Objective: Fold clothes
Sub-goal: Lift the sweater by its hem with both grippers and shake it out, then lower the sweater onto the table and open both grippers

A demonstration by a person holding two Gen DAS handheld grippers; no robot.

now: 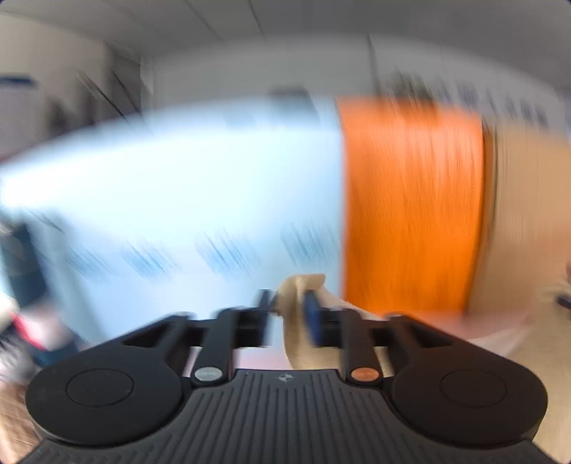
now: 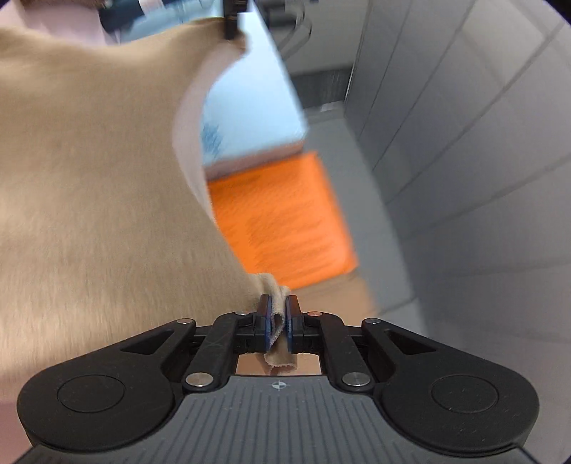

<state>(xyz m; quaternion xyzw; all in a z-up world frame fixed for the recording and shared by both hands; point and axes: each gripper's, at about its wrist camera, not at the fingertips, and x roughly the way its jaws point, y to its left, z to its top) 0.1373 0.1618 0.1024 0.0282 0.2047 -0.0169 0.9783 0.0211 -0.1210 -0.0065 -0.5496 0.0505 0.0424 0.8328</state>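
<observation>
A beige garment [image 2: 92,185] hangs spread in the air between both grippers and fills the left half of the right wrist view. My right gripper [image 2: 278,314] is shut on one folded corner of it. My left gripper [image 1: 291,307] is shut on another corner of the beige garment [image 1: 303,321], which bunches between its fingers; that view is heavily blurred by motion. The left gripper [image 2: 232,21] also shows in the right wrist view at the top, pinching the far corner of the cloth.
An orange panel [image 1: 410,207] [image 2: 282,217] and a pale blue surface [image 1: 178,200] [image 2: 249,107] lie beyond the cloth. A tan wooden surface [image 1: 524,221] is at the right. Grey wall panels [image 2: 464,142] fill the right side of the right wrist view.
</observation>
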